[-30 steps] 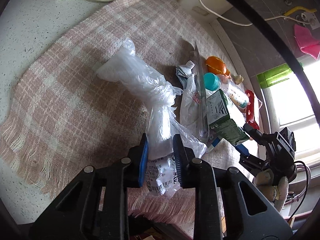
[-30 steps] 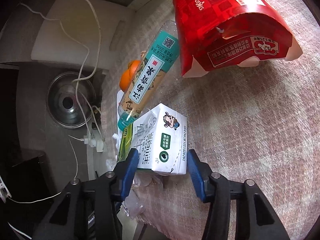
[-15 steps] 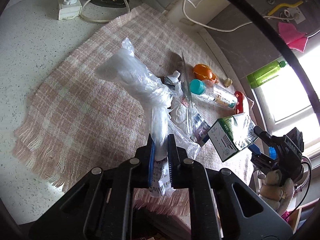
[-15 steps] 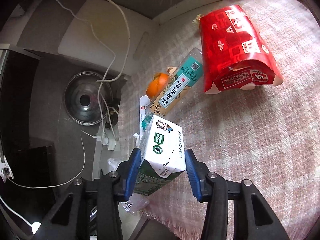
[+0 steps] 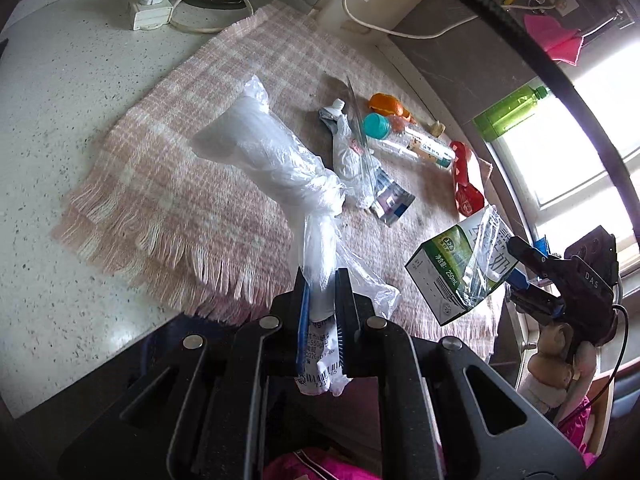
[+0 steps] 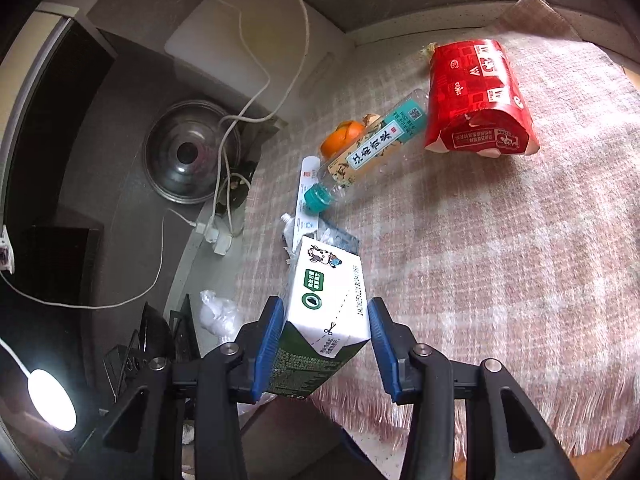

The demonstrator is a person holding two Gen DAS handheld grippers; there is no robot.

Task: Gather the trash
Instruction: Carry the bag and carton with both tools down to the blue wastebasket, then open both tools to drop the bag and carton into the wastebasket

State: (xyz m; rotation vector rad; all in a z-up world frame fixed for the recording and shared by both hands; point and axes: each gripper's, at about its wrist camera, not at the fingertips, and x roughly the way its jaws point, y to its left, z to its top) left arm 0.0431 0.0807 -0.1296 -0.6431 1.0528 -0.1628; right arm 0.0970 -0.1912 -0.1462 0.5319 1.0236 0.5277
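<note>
Though unseen leftward, pot lid rightward.

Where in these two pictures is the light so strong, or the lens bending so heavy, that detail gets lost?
Left wrist view: the window at right is blown out to white, the counter edge bows with the fisheye, and the knotted plastic bag stays sharp. Right wrist view: a round lamp glares at lower left, the left side around the pot lid is dim, and the milk carton reads clearly.
</note>
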